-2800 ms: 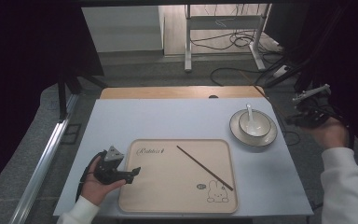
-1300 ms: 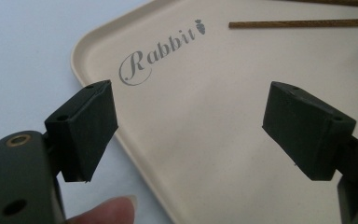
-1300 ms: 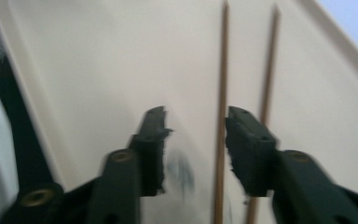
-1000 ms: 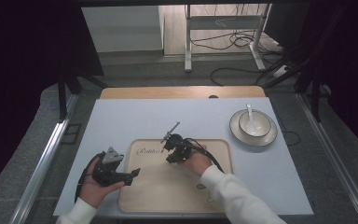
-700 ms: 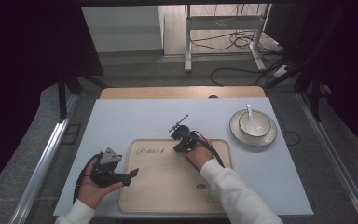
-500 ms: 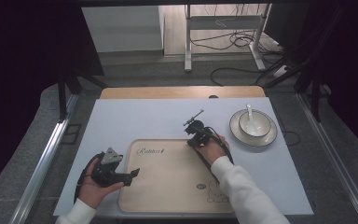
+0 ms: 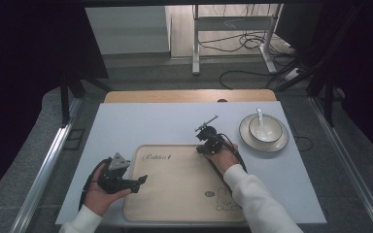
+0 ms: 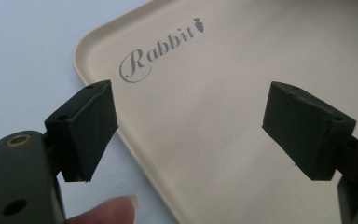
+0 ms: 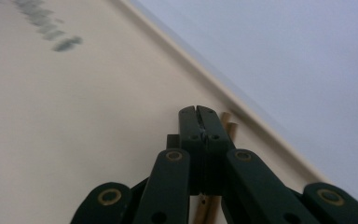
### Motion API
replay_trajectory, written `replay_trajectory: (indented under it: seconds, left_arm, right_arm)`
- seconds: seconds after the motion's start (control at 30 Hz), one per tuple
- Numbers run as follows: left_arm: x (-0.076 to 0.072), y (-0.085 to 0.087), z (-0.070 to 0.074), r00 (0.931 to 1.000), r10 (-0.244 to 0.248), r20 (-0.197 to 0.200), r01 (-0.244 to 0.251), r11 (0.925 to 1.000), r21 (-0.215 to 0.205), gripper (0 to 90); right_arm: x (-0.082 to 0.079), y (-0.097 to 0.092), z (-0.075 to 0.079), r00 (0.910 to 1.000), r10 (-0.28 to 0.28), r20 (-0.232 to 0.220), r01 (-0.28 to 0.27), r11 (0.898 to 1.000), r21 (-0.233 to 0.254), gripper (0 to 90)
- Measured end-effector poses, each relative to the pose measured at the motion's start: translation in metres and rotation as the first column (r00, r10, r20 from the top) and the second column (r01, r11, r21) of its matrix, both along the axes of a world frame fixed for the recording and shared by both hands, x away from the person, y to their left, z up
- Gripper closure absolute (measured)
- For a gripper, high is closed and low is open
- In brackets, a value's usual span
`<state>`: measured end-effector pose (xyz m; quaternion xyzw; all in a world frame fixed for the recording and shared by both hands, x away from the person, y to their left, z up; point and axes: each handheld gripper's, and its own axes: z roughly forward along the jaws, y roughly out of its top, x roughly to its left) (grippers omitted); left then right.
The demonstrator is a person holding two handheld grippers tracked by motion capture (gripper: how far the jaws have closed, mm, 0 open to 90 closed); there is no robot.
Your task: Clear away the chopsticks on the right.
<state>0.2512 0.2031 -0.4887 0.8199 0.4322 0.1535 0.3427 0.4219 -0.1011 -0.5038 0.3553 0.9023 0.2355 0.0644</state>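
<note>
My right gripper hovers low over the far right corner of the beige tray, jaws pressed together. In the right gripper view the gripper is shut on a pair of brown chopsticks, whose ends poke out beyond the tips and below the jaws, close to the tray's rim. My left gripper rests at the tray's left edge, held in a hand. In the left gripper view the gripper stands wide open over the tray's corner near the word "Rabbit", with nothing between the pads.
A white bowl with a spoon stands on a plate at the right of the pale blue table cover. Cables and a metal stand lie on the floor beyond the table.
The right hand came in from the table's right side, took the chopsticks that lay slantwise on the tray, and carried them toward the tray's far right corner. The left gripper stayed put.
</note>
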Motion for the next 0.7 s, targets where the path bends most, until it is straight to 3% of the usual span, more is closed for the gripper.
replay_trajectory:
  seconds: [0.07, 0.13, 0.2, 0.27, 0.33, 0.37, 0.43, 0.7]
  left_arm:
    - [0.000, 0.001, 0.000, 1.0000, 0.000, 0.001, 0.000, 1.0000, -0.002, 18.0]
    - [0.001, 0.001, 0.000, 1.0000, 0.000, -0.001, 0.000, 1.0000, -0.003, 18.0]
    - [0.001, 0.001, 0.000, 1.0000, -0.002, 0.002, 0.002, 1.0000, -0.005, 18.0]
    - [0.000, 0.001, 0.001, 1.0000, -0.002, 0.004, 0.002, 1.0000, -0.008, 18.0]
    - [0.000, 0.002, 0.002, 1.0000, -0.005, 0.006, 0.005, 0.9999, -0.010, 18.0]
    - [0.000, 0.002, 0.002, 1.0000, -0.005, 0.006, 0.005, 0.9999, -0.010, 18.0]
    - [0.000, 0.001, 0.002, 1.0000, -0.007, 0.006, 0.007, 0.9999, -0.010, 17.9]
    - [0.001, -0.002, 0.002, 0.9999, -0.011, 0.005, 0.011, 0.9999, -0.004, 18.0]
  right_arm:
    - [0.002, -0.004, 0.000, 0.9994, -0.032, 0.014, 0.032, 0.999, -0.015, 89.7]
    - [0.003, -0.008, 0.002, 0.9978, -0.051, 0.043, 0.054, 0.997, -0.064, 89.8]
    - [0.005, -0.020, 0.004, 0.9967, -0.073, 0.035, 0.076, 0.993, -0.092, 89.8]
    - [0.004, -0.026, 0.004, 0.9957, -0.086, 0.035, 0.089, 0.991, -0.097, 89.8]
    - [0.002, -0.045, 0.005, 0.9892, -0.137, 0.052, 0.142, 0.985, -0.099, 89.8]
    - [0.002, -0.045, 0.005, 0.9892, -0.137, 0.052, 0.142, 0.985, -0.099, 89.8]
    - [-0.003, -0.064, 0.006, 0.9838, -0.170, 0.056, 0.175, 0.980, -0.098, 89.7]
    - [-0.010, -0.083, 0.006, 0.9793, -0.192, 0.065, 0.197, 0.975, -0.099, 89.7]
